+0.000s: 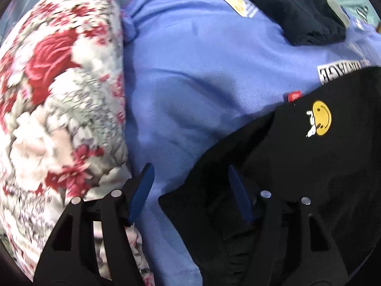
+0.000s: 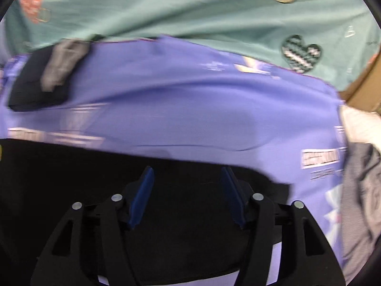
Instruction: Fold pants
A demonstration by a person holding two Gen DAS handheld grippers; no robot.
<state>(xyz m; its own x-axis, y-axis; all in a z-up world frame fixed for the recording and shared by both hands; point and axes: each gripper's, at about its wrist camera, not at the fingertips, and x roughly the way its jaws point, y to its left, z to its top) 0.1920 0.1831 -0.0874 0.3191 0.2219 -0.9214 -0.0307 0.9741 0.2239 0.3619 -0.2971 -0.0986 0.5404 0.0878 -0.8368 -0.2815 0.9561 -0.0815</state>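
Note:
Black pants [image 1: 297,166] with a yellow smiley patch [image 1: 321,118] and a small red tag lie on a blue printed sheet [image 1: 202,83], filling the lower right of the left wrist view. My left gripper [image 1: 190,169] is open, hovering at the pants' left edge; its right finger is over the black cloth, its left finger over the sheet. In the right wrist view the pants [image 2: 71,166] fill the lower half. My right gripper [image 2: 187,169] is open and empty above them.
A floral quilt [image 1: 59,107] is bundled at the left. A folded dark garment [image 1: 293,12] lies at the far side, also in the right wrist view [image 2: 31,88] with grey cloth on it. A teal sheet [image 2: 190,12] lies beyond; a cardboard box [image 2: 364,88] and grey clothes [image 2: 362,202] at right.

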